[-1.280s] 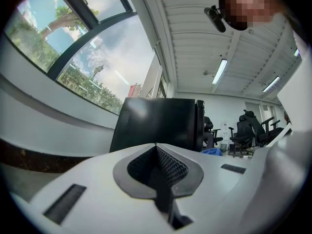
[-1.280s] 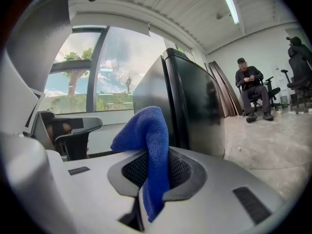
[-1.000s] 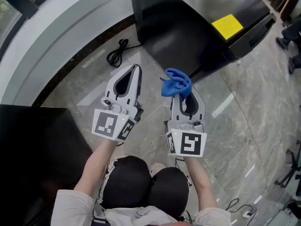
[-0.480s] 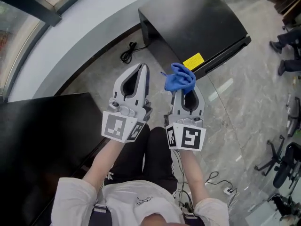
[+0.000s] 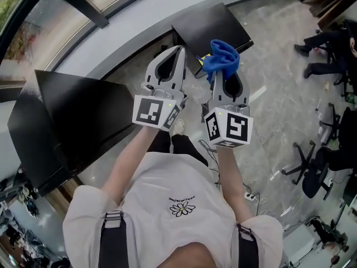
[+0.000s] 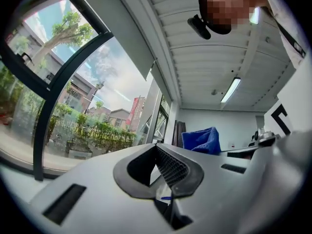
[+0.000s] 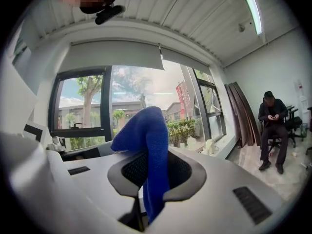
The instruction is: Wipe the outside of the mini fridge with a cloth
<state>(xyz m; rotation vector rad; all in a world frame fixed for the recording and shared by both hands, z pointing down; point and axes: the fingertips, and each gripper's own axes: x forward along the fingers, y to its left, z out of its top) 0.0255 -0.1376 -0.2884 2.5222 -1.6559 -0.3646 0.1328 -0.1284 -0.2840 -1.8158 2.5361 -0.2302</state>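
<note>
Right gripper view shows the cloth clamped; head view, the mini fridge.

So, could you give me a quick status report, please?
Left gripper shut, empty. Right gripper shut on blue cloth. Mini fridge below, not yet touched. Nothing in the way.

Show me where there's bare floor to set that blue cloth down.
The widest bare floor lies right of the fridge, up to the chairs. A narrower strip runs between the fridge and the black cabinet, along the wall. It's crowded near the feet, where cables lie, and at the chairs.
</note>
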